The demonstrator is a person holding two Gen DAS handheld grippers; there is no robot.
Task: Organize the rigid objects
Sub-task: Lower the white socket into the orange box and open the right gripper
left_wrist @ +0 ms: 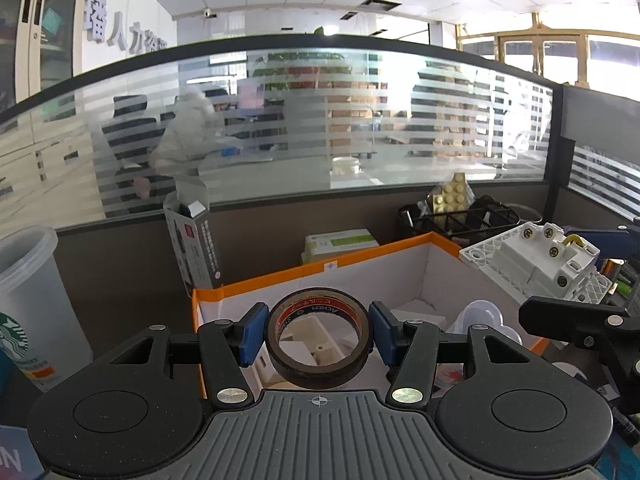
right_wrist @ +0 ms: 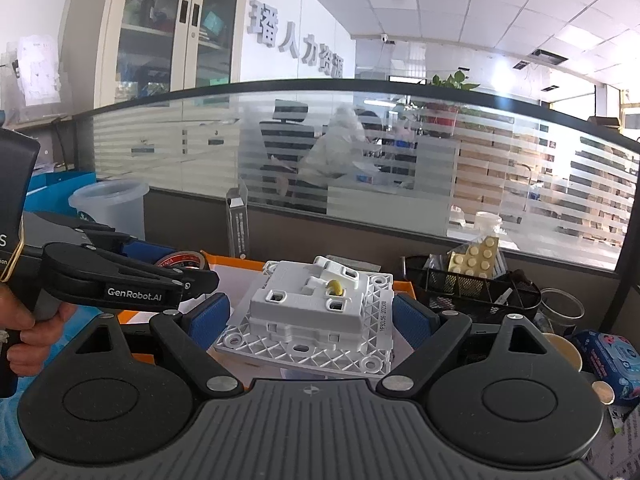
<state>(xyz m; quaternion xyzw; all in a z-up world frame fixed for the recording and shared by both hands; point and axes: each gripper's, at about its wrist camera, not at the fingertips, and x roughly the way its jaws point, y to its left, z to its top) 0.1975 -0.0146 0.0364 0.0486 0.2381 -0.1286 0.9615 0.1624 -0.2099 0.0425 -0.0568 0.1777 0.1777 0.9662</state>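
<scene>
My left gripper [left_wrist: 318, 336] is shut on a dark roll of tape [left_wrist: 318, 372], held above the orange-rimmed white box [left_wrist: 312, 270]. The tape and left gripper also show in the right wrist view [right_wrist: 182, 261] at the left. My right gripper [right_wrist: 310, 318] is shut on a white wall socket module [right_wrist: 312, 312], back side up with a yellow wire stub, held over the same box [right_wrist: 236, 262]. The socket also shows at the right of the left wrist view [left_wrist: 536, 258]. Several white parts lie inside the box.
A translucent Starbucks cup [left_wrist: 28, 304] stands left. A dark carton [left_wrist: 196, 248] stands behind the box. A black mesh organizer [right_wrist: 464, 284] with a tan building plate [right_wrist: 474, 262] sits at the right. A frosted glass partition [left_wrist: 320, 128] closes the desk's back.
</scene>
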